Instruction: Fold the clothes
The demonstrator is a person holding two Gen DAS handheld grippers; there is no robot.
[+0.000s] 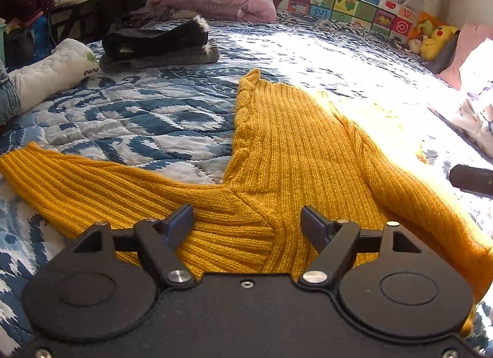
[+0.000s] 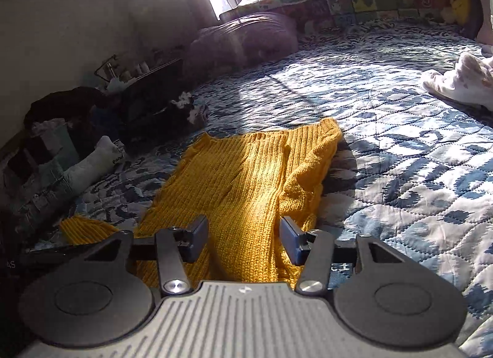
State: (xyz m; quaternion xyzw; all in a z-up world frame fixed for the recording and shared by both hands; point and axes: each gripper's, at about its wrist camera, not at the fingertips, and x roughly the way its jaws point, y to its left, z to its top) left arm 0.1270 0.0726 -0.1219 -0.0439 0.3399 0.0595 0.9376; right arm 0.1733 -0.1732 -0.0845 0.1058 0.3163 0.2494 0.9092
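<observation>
With both my left tongs (image 1: 247, 222) and right tongs (image 2: 243, 236) spread wide and empty over the near edge of the yellow sweater (image 1: 289, 154) lying on the quilt (image 1: 123, 117), I risk pinching only one knit layer, dragging the fold askew.

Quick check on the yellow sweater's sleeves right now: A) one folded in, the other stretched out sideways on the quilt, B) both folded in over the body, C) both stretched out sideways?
A: on the yellow sweater, one sleeve lies folded in, the other sleeve stretches across the quilt.
</observation>
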